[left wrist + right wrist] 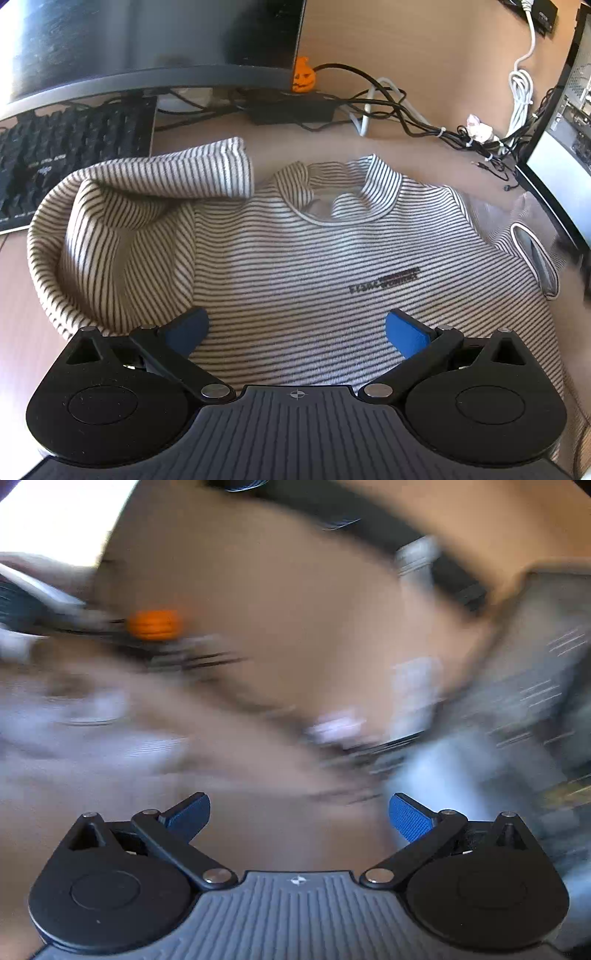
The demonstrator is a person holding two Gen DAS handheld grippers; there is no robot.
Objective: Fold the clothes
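A black-and-white striped long-sleeved top [303, 266] lies face up on the wooden desk, collar toward the monitor. Its left sleeve [122, 221] is bunched and bent back toward the collar, cuff near the keyboard. The other sleeve's cuff [535, 258] lies at the right edge. My left gripper [295, 332] hovers over the lower chest, open, blue pads wide apart with nothing between them. In the right wrist view, heavily blurred by motion, my right gripper [299, 818] stands open and holds nothing; blurred striped cloth [92, 731] shows at the left.
A black keyboard [66, 155] and a monitor [147, 44] stand behind the top on the left. An orange pumpkin figure [303, 78], a black power brick and tangled cables [406, 114] lie behind the collar. A computer case [565, 122] stands at the right.
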